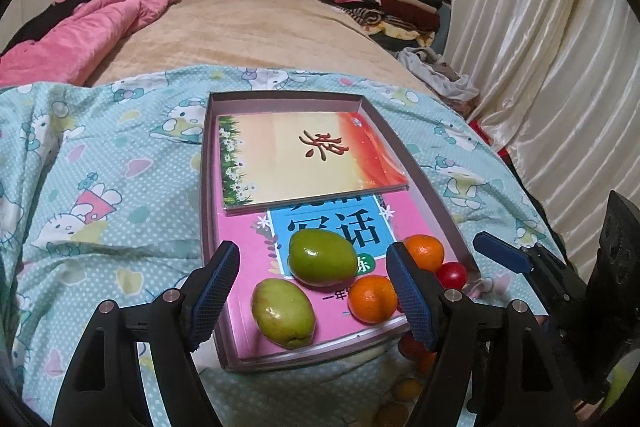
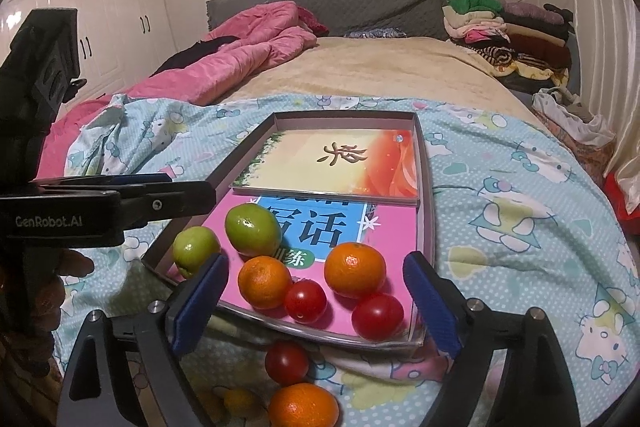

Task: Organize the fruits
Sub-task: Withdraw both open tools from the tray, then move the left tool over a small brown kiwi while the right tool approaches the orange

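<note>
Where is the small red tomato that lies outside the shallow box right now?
In the right wrist view the small red tomato lies on the blue patterned sheet just below the shallow box's near edge, with a round orange tangerine right below it.

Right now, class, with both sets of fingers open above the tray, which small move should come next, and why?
Probably lower the right gripper toward the loose tomato on the bedspread just outside the tray. Its fingers are open and hold nothing, and two oranges, two tomatoes and two green fruits already lie inside.
</note>
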